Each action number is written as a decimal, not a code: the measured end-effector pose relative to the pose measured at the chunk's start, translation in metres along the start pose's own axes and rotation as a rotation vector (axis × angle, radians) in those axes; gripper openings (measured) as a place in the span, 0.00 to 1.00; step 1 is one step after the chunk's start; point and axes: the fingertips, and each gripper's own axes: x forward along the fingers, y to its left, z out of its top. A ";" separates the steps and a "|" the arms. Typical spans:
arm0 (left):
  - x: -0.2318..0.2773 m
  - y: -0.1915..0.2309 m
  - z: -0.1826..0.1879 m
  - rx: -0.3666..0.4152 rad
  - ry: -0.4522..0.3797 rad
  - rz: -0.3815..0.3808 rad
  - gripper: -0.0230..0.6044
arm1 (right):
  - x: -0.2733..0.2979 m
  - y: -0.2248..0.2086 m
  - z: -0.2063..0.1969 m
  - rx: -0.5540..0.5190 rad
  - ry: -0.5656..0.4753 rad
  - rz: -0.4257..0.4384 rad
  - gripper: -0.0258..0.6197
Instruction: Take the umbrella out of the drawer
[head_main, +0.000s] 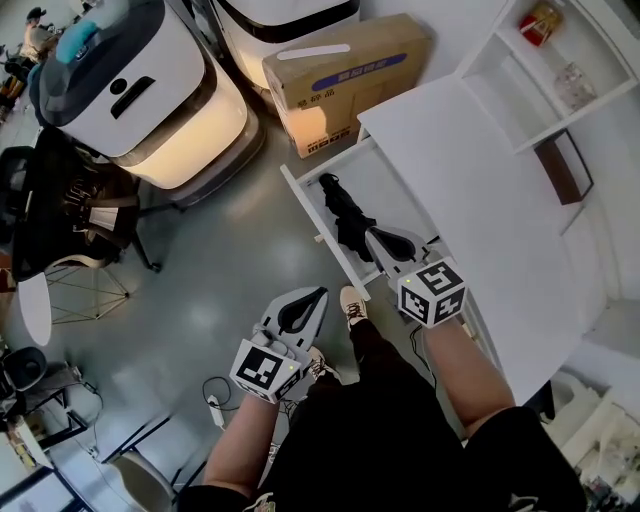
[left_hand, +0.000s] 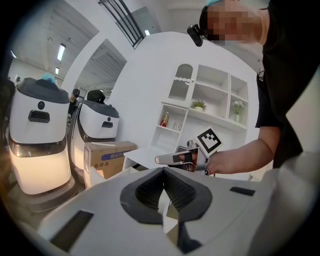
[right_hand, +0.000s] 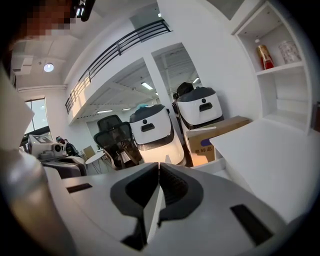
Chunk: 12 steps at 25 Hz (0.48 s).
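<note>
In the head view a black folded umbrella (head_main: 345, 215) lies inside the open white drawer (head_main: 310, 215) under the white desk (head_main: 470, 170). My right gripper (head_main: 372, 236) is shut and empty, with its tips just over the umbrella's near end. My left gripper (head_main: 322, 292) is also shut and empty; it hangs over the floor outside the drawer front, short of the umbrella. In the left gripper view my left gripper (left_hand: 163, 169) has its jaws together, and the right gripper (left_hand: 159, 160) shows beyond in a hand. The right gripper (right_hand: 159, 164) is closed in its own view. Neither gripper view shows the umbrella.
A cardboard box (head_main: 345, 75) stands beyond the drawer, beside two large white machines (head_main: 150, 90). A shelf unit (head_main: 545, 70) with a red bottle (head_main: 540, 22) rises behind the desk. A black chair (head_main: 60, 200) is at the left. Cables (head_main: 215, 395) lie on the floor by my feet.
</note>
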 end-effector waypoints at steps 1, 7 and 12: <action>0.004 0.002 -0.003 -0.003 0.007 -0.001 0.05 | 0.005 -0.005 -0.004 0.001 0.008 -0.002 0.05; 0.028 0.010 -0.020 -0.035 0.044 -0.009 0.04 | 0.034 -0.032 -0.027 0.019 0.059 0.004 0.05; 0.047 0.018 -0.028 -0.044 0.075 -0.004 0.04 | 0.058 -0.054 -0.053 0.037 0.127 0.014 0.14</action>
